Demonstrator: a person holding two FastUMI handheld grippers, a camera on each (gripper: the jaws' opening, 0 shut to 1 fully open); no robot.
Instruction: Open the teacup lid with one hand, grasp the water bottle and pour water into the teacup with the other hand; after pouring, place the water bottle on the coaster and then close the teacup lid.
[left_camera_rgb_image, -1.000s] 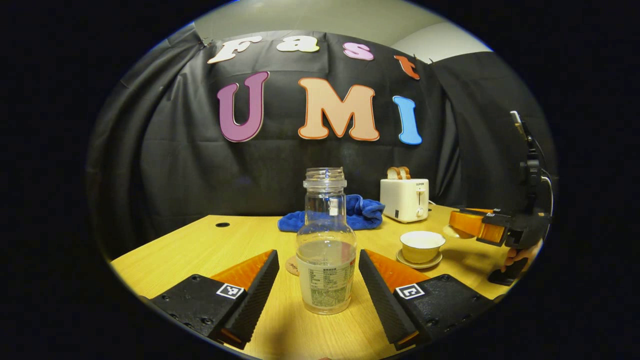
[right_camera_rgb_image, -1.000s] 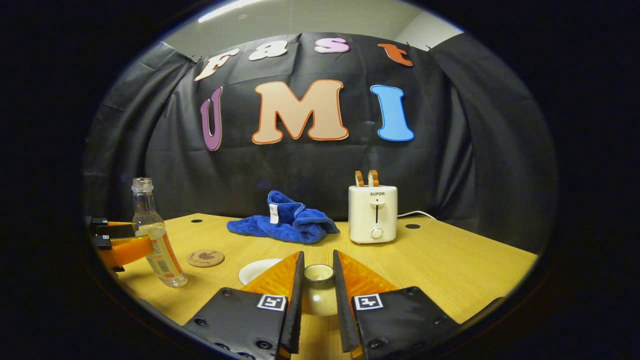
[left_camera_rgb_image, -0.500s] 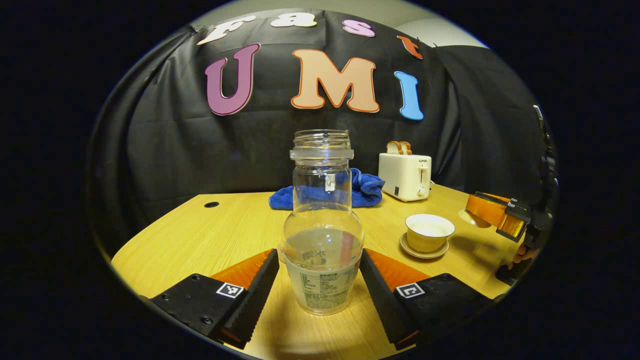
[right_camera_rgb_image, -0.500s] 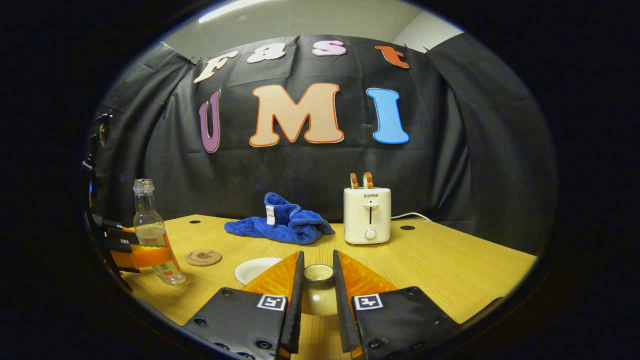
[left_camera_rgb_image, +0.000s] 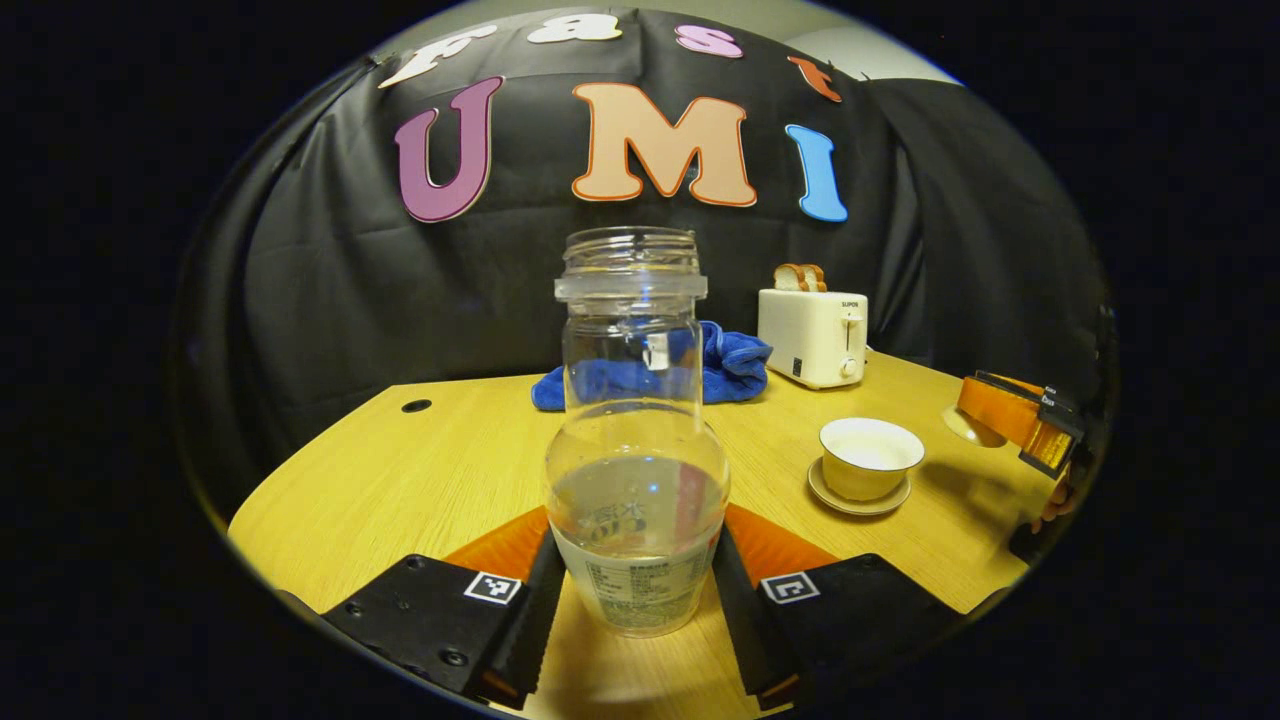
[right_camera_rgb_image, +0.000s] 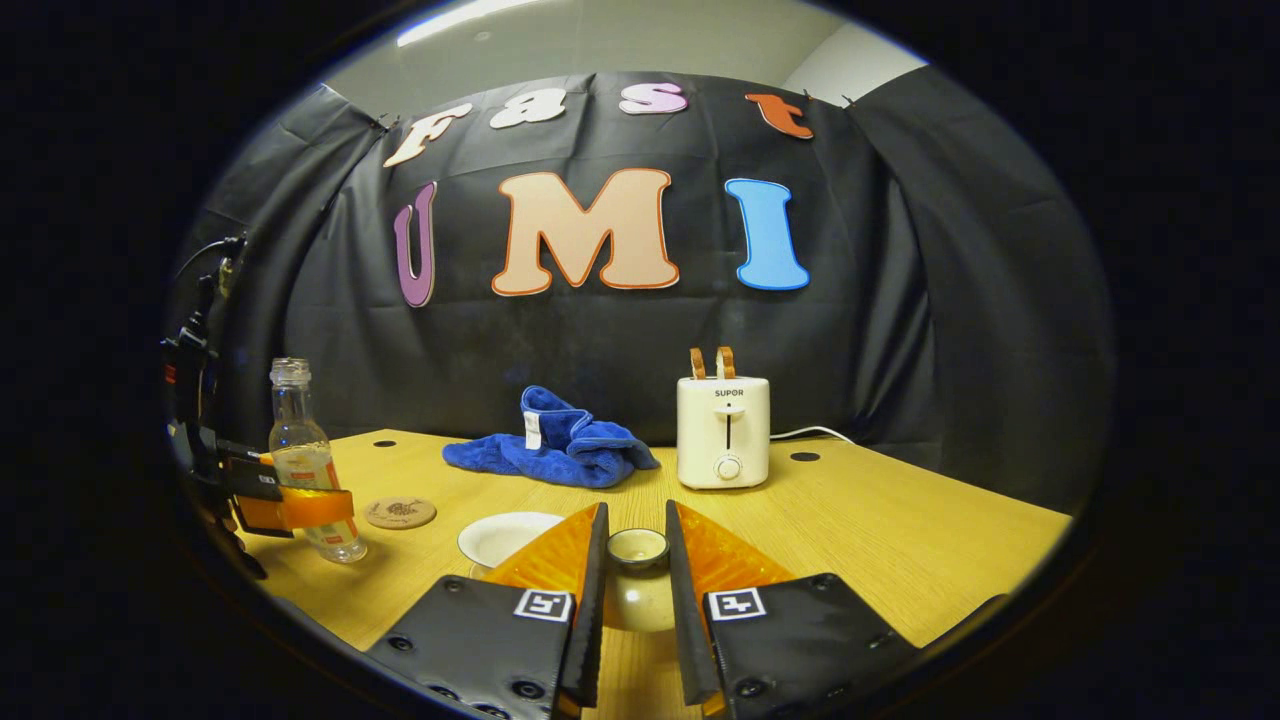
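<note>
The surface is light wood with black cloth behind it. In the left gripper view, the left gripper has its jaws closed in on the water bottle, which stands upright between them; actual contact is hard to confirm through the clear plastic. Right of those jaws sits the open teacup on its saucer, well apart. In the right gripper view, the coaster lies far left of the jaws, and the right gripper pinches the teacup lid, mostly hidden. Blue towel and toaster sit beyond.
</note>
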